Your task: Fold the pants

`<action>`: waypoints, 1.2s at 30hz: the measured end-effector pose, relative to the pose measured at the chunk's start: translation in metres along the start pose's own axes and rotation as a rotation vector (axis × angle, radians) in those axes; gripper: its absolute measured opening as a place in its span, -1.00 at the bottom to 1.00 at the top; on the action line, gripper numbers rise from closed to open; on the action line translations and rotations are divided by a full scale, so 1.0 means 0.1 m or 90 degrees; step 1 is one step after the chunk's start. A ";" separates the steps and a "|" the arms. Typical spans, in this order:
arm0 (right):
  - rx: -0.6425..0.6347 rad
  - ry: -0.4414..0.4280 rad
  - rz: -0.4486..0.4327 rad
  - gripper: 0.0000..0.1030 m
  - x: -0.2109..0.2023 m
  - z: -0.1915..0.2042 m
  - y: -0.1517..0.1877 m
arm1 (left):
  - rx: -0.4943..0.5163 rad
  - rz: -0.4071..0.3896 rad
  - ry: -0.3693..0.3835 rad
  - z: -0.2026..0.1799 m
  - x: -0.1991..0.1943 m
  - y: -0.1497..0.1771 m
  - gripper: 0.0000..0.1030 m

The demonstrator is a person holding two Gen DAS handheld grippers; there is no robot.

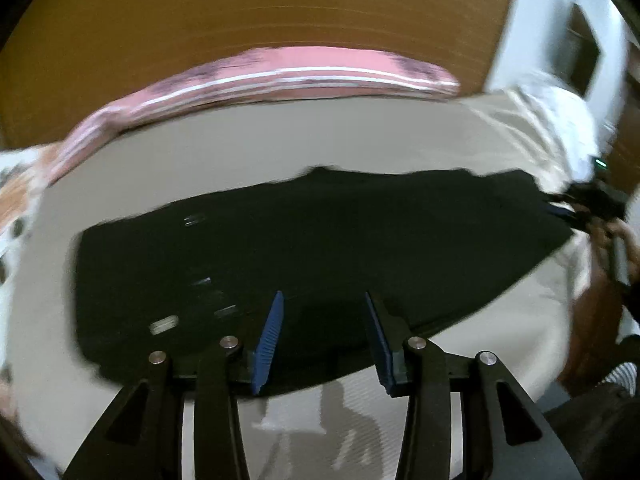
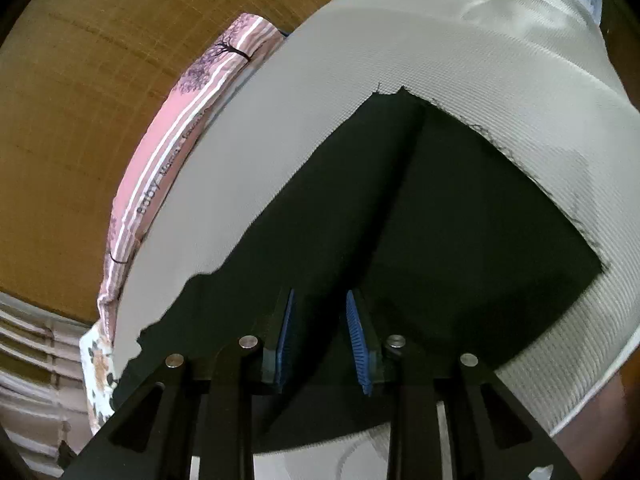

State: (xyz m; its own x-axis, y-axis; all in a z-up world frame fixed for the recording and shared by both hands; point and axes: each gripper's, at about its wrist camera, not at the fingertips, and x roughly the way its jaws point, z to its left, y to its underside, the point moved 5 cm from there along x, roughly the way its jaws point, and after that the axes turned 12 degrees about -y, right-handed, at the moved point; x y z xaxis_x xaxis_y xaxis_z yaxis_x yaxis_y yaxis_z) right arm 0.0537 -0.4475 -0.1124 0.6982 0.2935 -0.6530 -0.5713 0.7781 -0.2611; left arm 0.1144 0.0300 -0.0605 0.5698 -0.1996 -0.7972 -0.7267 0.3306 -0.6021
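I am holding my left gripper (image 1: 324, 336) with its blue pads parted and nothing between them, hovering over the near edge of the black pants (image 1: 320, 248), while my right gripper (image 2: 320, 340) is likewise hanging open above the same cloth, gripping nothing. The pants are lying flat on the grey bedsheet (image 2: 320, 120), a crease running away from my right jaws, so I judge both grippers are poised to take an edge for a fold, and beyond them a pink striped pillow (image 1: 304, 76) is lying along the wooden headboard (image 1: 256, 12)
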 end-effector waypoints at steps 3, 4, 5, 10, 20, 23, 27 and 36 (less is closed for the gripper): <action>0.002 0.009 0.009 -0.50 0.14 -0.02 -0.06 | 0.050 -0.005 0.049 -0.49 0.13 -0.16 -0.16; 0.006 0.010 0.013 -0.50 0.18 -0.04 -0.07 | 0.070 -0.004 0.063 -0.65 0.19 -0.19 -0.16; 0.005 0.012 0.018 -0.51 0.22 -0.05 -0.08 | 0.084 -0.003 0.070 -0.78 0.22 -0.21 -0.16; -0.032 0.006 0.021 -0.80 0.19 0.09 -0.17 | 0.155 0.013 0.124 -1.43 0.44 -0.23 -0.16; -0.129 -0.006 0.066 -0.74 0.65 0.81 -0.53 | 0.199 0.031 0.193 -2.12 0.72 -0.33 -0.16; -0.134 -0.021 0.086 -0.35 0.87 0.92 -0.60 | 0.191 0.062 0.179 -2.19 0.91 -0.36 -0.19; -0.119 -0.072 0.067 -0.30 0.83 0.94 -0.72 | 0.169 0.074 0.176 -2.10 1.05 -0.33 -0.48; -0.059 -0.048 0.010 -0.29 0.16 0.34 -0.71 | 0.123 0.090 0.204 -1.98 1.14 -0.37 -0.67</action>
State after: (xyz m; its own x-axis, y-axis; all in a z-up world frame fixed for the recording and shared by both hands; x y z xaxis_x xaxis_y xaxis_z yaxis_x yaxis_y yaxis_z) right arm 0.1200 -0.4794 -0.0805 0.7180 0.3488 -0.6023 -0.6169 0.7196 -0.3188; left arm 0.1307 -0.1875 -0.1376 0.2978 -0.4076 -0.8632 -0.6862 0.5372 -0.4904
